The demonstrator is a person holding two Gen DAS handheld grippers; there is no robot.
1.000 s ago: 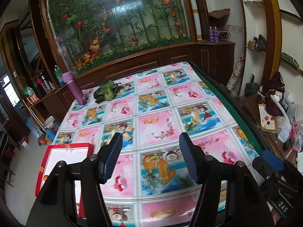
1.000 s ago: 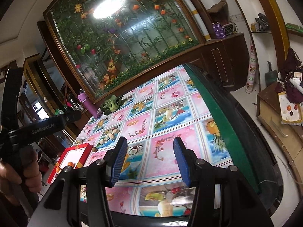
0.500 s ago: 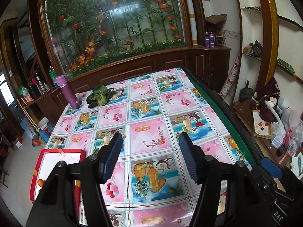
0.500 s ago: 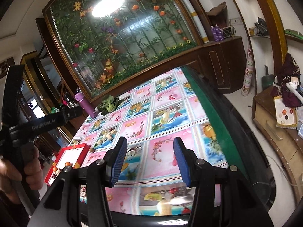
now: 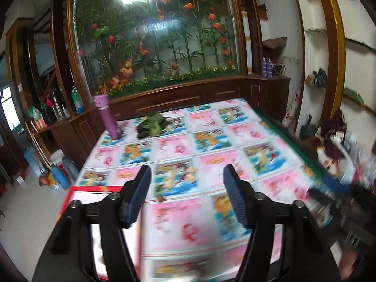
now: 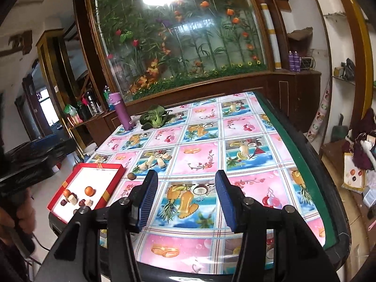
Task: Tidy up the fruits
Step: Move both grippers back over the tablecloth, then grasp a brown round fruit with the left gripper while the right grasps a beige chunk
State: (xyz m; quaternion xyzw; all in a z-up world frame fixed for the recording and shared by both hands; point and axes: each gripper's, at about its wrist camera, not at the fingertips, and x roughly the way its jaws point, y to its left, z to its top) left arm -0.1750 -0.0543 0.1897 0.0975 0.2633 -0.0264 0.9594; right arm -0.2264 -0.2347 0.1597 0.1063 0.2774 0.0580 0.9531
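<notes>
My left claw (image 5: 186, 193) has dropped lower toward the table (image 6: 303, 155) since before; both claws stay wide, empty. Fruits (image 6: 89, 190) sit in the red tray (image 6: 112, 183), one nut (image 6: 131, 176) just beside it. Left view is blurred, tray half hidden. Right claw (image 6: 184, 199) hovers.

table (image 6: 303, 155) with a loud fruit-print cloth, red tray (image 6: 112, 183) of small fruits at its left edge, one brown fruit (image 6: 131, 176) just beside it, purple bottle (image 6: 123, 112) and some greens (image 6: 155, 118) at the far end
</notes>
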